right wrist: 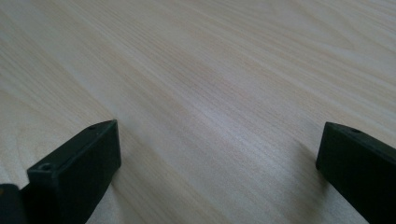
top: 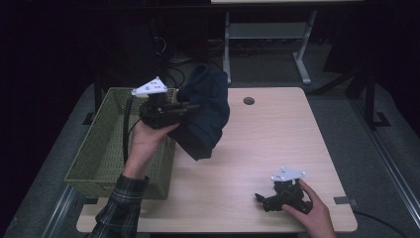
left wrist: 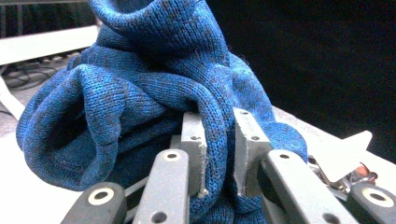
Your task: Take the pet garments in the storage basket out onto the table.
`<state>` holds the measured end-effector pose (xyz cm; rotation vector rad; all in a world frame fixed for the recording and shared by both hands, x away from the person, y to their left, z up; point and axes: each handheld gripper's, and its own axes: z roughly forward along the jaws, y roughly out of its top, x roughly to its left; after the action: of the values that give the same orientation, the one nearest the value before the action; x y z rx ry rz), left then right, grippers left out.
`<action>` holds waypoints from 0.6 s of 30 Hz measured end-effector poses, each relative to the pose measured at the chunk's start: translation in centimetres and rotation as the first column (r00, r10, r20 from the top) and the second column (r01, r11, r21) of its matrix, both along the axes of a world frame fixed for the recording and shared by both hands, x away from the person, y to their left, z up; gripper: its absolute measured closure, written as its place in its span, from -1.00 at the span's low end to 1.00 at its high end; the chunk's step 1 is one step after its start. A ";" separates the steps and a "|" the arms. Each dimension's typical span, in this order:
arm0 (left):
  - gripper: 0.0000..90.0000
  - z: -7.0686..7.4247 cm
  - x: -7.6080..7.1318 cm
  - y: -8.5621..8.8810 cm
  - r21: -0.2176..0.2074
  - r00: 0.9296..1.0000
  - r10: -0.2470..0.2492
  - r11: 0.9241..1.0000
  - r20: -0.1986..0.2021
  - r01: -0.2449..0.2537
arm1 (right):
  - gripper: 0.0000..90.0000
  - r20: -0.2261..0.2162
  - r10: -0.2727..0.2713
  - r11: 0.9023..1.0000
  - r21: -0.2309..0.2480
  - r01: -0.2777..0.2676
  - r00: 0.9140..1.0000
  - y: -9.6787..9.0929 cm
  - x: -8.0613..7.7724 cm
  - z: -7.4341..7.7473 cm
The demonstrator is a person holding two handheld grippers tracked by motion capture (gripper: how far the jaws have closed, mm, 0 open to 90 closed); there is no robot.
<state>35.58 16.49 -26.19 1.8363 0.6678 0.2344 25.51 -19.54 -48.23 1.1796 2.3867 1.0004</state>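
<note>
- The left gripper [left wrist: 219,154] pinches a fold of bunched blue knitted cloth [left wrist: 140,88] between its grey jaws.
- A pale table [left wrist: 28,200] lies beneath the cloth.

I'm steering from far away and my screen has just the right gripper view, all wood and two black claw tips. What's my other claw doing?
Observer: The left claw is shut on a bunched blue knitted cloth, holding it in the air.
Operator: Is the cloth over the table?
Observer: It hangs above the pale wooden table's left part, just beside a green woven basket.
Operator: Where is my claw, then?
Observer: The right claw is open and sits low at the table's near right corner, a hand around it.
</note>
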 end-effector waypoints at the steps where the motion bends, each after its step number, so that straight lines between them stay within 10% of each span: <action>1: 0.70 -0.2 0.1 -0.5 0.002 1.000 -0.009 1.000 -0.005 0.009 | -1.00 -0.001 0.000 1.000 0.000 0.000 1.000 0.0 0.0 0.0; 18: 0.70 -4.1 1.5 -6.8 0.073 0.994 -0.089 0.993 -0.061 0.094 | -1.00 0.000 0.000 1.000 0.000 0.000 1.000 0.0 0.0 0.0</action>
<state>37.06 9.69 -30.26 1.9474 0.6203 0.1479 25.50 -19.54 -48.22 1.1805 2.3866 1.0001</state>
